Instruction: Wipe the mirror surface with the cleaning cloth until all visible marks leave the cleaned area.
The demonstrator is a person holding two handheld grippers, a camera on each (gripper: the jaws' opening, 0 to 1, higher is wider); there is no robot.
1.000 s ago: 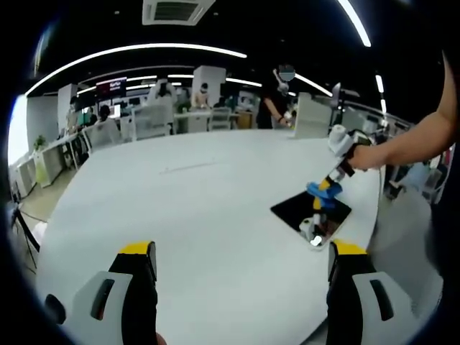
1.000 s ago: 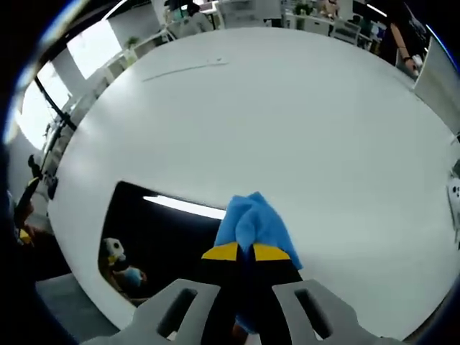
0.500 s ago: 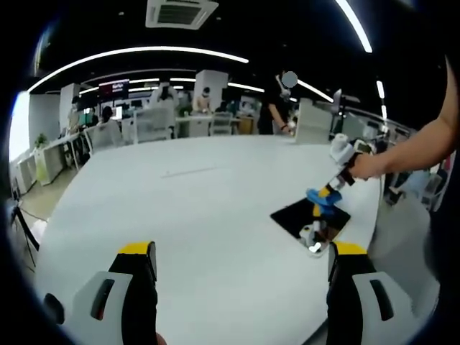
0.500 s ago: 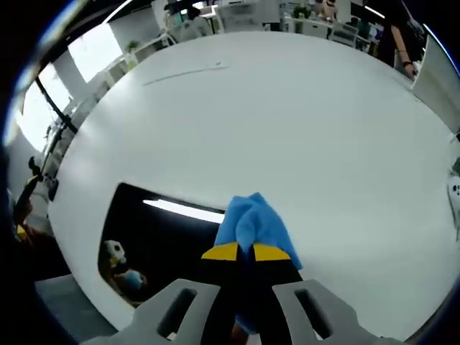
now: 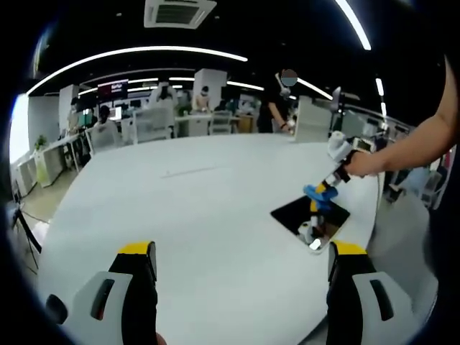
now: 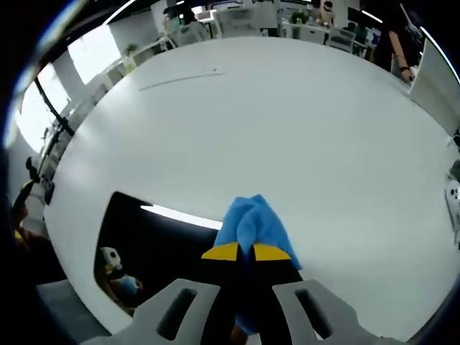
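A dark rectangular mirror [image 5: 298, 213] lies flat on the white table [image 5: 201, 215], near its right edge in the left gripper view. My right gripper [image 6: 245, 251] is shut on a blue cleaning cloth [image 6: 250, 221], which hangs over the mirror [image 6: 158, 237] at its far right edge. The left gripper view has that gripper [image 5: 319, 198] over the mirror's middle, held by a person's arm [image 5: 410, 144]. The glass reflects a ceiling light and the gripper. My left gripper [image 5: 242, 251] stands open above the near table, far left of the mirror, with nothing between its jaws.
The round white table spreads wide to the left and far side of the mirror. A thin line [image 6: 178, 77] marks its far part. Desks, chairs and people [image 5: 277, 100] stand beyond the table. A white device [image 6: 453, 194] sits at the table's right edge.
My right gripper with the cloth has risen a little and drawn back over the mirror. The left gripper has hardly moved.
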